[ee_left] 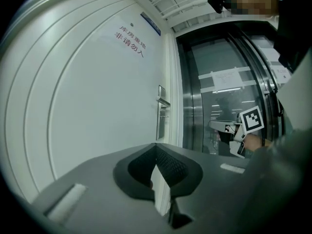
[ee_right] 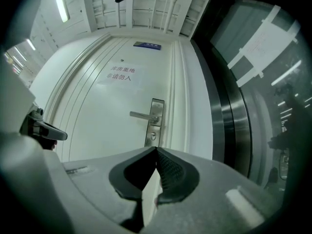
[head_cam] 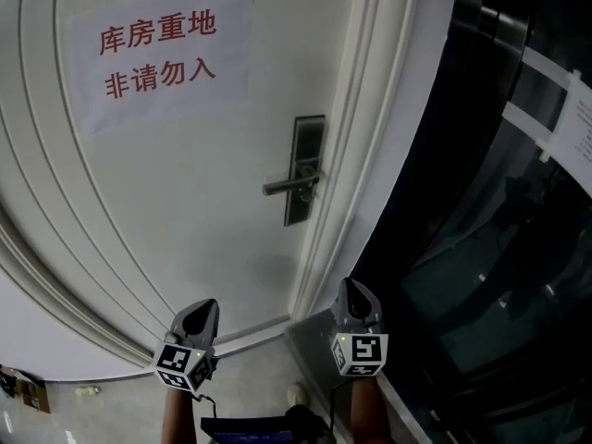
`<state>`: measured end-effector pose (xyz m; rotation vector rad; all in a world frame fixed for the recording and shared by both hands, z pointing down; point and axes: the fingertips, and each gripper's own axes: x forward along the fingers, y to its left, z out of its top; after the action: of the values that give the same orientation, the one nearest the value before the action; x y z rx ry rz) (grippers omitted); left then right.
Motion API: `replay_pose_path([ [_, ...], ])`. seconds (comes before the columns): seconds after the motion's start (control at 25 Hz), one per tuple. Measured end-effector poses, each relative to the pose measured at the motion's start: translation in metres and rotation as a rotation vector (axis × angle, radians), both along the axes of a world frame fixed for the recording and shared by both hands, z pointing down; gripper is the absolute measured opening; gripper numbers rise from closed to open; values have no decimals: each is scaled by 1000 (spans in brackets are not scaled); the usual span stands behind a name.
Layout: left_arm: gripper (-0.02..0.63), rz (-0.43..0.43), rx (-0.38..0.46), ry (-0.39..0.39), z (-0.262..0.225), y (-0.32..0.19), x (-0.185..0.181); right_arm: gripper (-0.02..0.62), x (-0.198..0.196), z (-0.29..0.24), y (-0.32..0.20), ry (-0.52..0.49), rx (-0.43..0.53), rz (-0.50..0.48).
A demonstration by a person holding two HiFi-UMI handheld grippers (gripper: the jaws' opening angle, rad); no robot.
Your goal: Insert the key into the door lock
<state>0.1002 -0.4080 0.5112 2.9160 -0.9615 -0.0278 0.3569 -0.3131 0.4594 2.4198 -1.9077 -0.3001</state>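
1. Head view: one white door [head_cam: 185,211] carries one paper notice [head_cam: 157,54] at eleven o'clock and one lever handle [head_cam: 289,185] near centre.
2. Two grippers sit at six o'clock, well apart from the handle: left gripper [head_cam: 203,305] and right gripper [head_cam: 353,285].
3. Right gripper view: jaws closed, empty; the one door lock [ee_right: 153,136] lies at twelve o'clock.
4. Left gripper view: jaws closed, empty.

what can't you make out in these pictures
- key: shows in no view.
- keyhole: right gripper view, too small to see the slot; in the head view the lock plate is too dark.
- blue plate: right gripper view, too small to read.
- paper: cut off by the head view's right edge.
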Motion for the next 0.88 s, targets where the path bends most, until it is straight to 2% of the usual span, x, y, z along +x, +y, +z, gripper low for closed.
replay_pose_path([
  [0.24, 2, 57, 39, -7, -5, 23, 0, 2, -27, 16, 23, 0, -28, -8],
  [0.52, 2, 122, 27, -23, 6, 47, -3, 2, -49, 37, 52, -6, -61, 23],
  [0.88, 2, 154, 30, -14, 7, 67, -16, 2, -71, 54, 85, -33, -82, 58],
])
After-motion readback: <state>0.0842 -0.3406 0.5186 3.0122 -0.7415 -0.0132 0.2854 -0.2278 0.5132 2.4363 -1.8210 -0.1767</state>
